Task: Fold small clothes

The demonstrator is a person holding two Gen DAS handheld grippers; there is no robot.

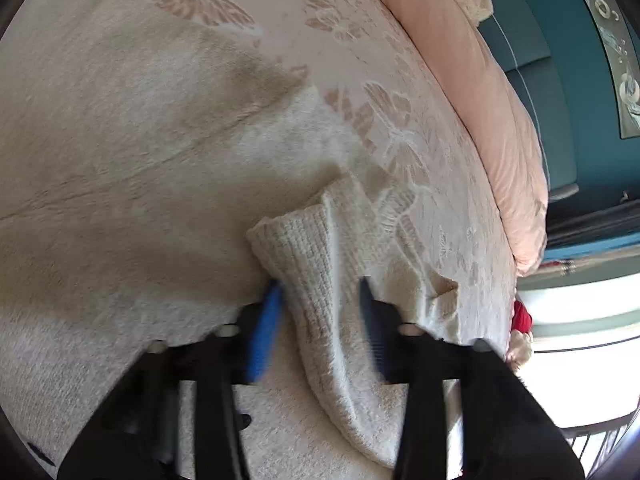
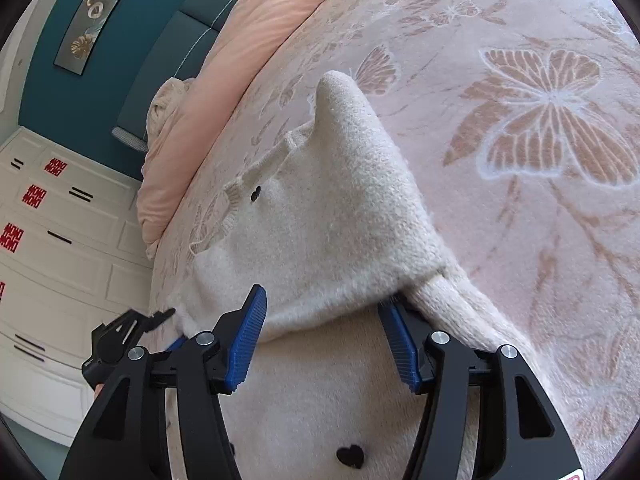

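Teal wall [image 2: 48, 80] — white drawers [image 2: 52, 264]

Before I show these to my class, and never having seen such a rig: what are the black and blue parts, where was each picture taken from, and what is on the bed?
There is no robot here. A person holds a hand-held gripper in each hand, and each carries a wide-angle camera looking forward along its two black fingers with blue pads.

The left wrist view shows the left hand-held gripper. Its fingers stand apart on either side of a ribbed sleeve cuff of a cream knitted sweater; the picture is blurred, and they do not look clamped.

The right wrist view shows the right hand-held gripper, also open, over the same sweater, which has small black hearts. Nothing is held.

The sweater lies on a pink butterfly-patterned bedspread, with a peach duvet bunched along the far side.
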